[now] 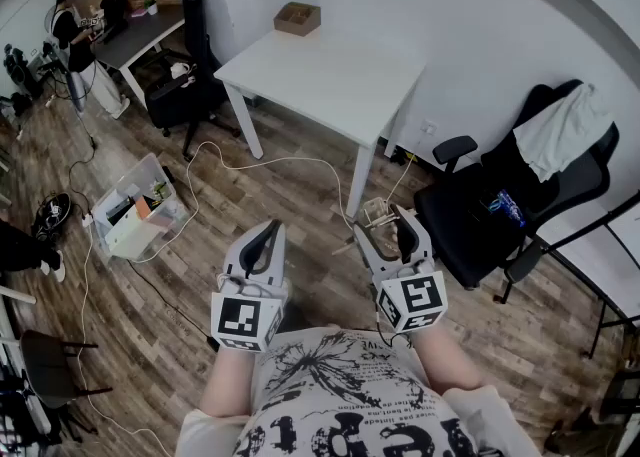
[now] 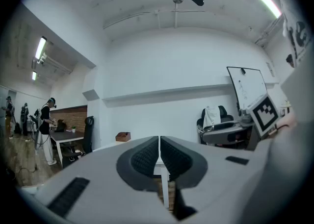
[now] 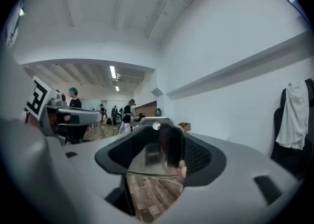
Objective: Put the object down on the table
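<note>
A see-through object with a silvery top [image 3: 153, 157] sits between the jaws of my right gripper [image 3: 157, 155], spanning from one pad to the other; something dark shows inside it. In the head view the same object [image 1: 374, 221] looks pale and boxy in the right gripper [image 1: 386, 227], held at waist height above the wooden floor. My left gripper [image 1: 262, 237] hangs beside it; its jaws [image 2: 159, 157] are shut with nothing between them. The white table [image 1: 330, 80] stands a few steps ahead against the wall.
A small cardboard box [image 1: 297, 17] rests at the table's far corner. A black office chair [image 1: 500, 207] with a white cloth [image 1: 565, 130] stands to the right. A plastic bin [image 1: 135, 210] and cables [image 1: 250, 163] lie on the floor at left. A person [image 1: 75, 40] stands at a far desk.
</note>
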